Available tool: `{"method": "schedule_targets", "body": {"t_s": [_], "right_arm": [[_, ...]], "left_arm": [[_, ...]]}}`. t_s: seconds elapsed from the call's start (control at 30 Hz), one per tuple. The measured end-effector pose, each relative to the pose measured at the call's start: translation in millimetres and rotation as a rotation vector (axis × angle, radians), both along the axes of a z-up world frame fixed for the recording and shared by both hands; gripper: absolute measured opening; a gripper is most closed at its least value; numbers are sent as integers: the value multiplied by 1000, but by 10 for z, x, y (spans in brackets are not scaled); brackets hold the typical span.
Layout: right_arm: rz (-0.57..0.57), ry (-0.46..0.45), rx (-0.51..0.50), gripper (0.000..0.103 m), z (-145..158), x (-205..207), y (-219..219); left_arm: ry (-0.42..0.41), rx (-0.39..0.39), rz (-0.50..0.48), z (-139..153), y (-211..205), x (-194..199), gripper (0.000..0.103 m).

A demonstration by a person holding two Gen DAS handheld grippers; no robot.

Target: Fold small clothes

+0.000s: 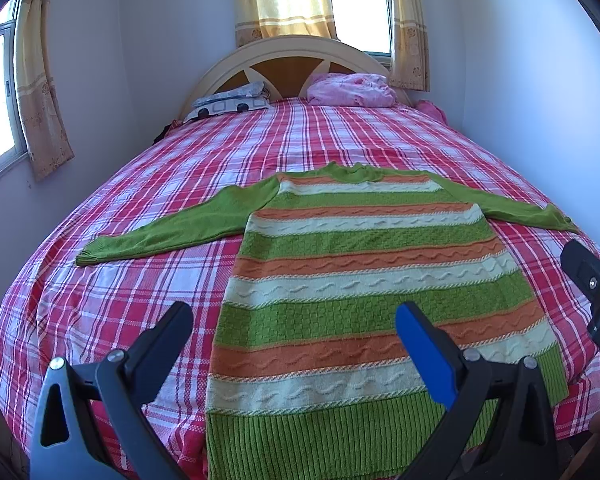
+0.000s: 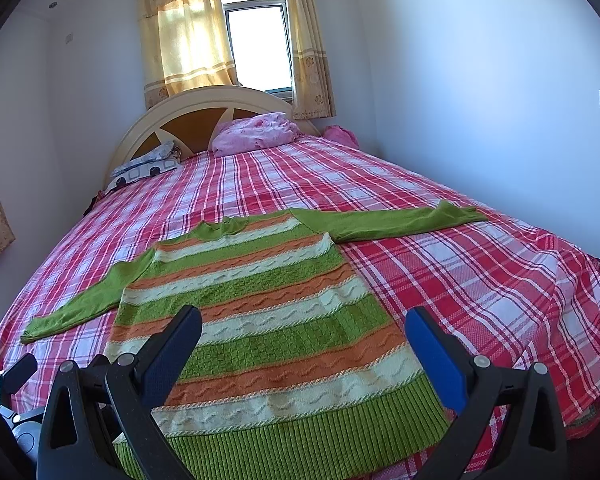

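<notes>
A small knitted sweater (image 1: 364, 276) with green, orange and cream stripes lies flat on the bed, hem toward me, both green sleeves spread out to the sides. It also shows in the right wrist view (image 2: 268, 320). My left gripper (image 1: 296, 320) is open and empty, hovering over the sweater's lower left part. My right gripper (image 2: 304, 324) is open and empty, hovering over the lower right part. The right gripper also shows at the right edge of the left wrist view (image 1: 596, 292), and the left gripper shows at the lower left of the right wrist view (image 2: 16, 380).
The bed (image 1: 140, 208) has a red and white plaid sheet. A patterned pillow (image 1: 228, 104) and a pink bundle (image 1: 352, 90) lie by the cream headboard (image 1: 292, 50). Walls close in on both sides. Curtained windows stand behind and to the left.
</notes>
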State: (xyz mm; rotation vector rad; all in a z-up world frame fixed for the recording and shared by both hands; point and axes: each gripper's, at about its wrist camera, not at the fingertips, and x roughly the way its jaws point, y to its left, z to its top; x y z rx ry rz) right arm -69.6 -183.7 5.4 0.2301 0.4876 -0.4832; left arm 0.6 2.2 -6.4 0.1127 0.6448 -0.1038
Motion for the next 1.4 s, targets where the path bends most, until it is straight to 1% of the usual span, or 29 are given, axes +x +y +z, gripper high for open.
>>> {"method": "schedule_targets", "body": {"t_s": [0.27,0.6,0.8,1.0,1.17,1.3,1.4], "right_arm": [[-4,7,2,102,-21,21,-24],[-12,46,4,102,-129,96,-59],[-21,70,-4,102,-200,170,-92],[-41,97,-8,102,-233,317,-233],[-76,116,-13,102,-202,534,-427],[-94,131,-9,102,-190,732,-599],[-112,159,8,102,-208,921,-801]], "left_arm": [[13,-6,-2,-42,-13,44,103],[44,-9,-9,-135,-28,122,103],[66,-6,-15,-204,-48,244,103],[96,3,-14,-287,-86,484,103],[122,-1,-1,-321,-112,748,103],[103,-6,-25,-280,-101,955,103],[90,-45,-12,-226,-22,1178,103]]}}
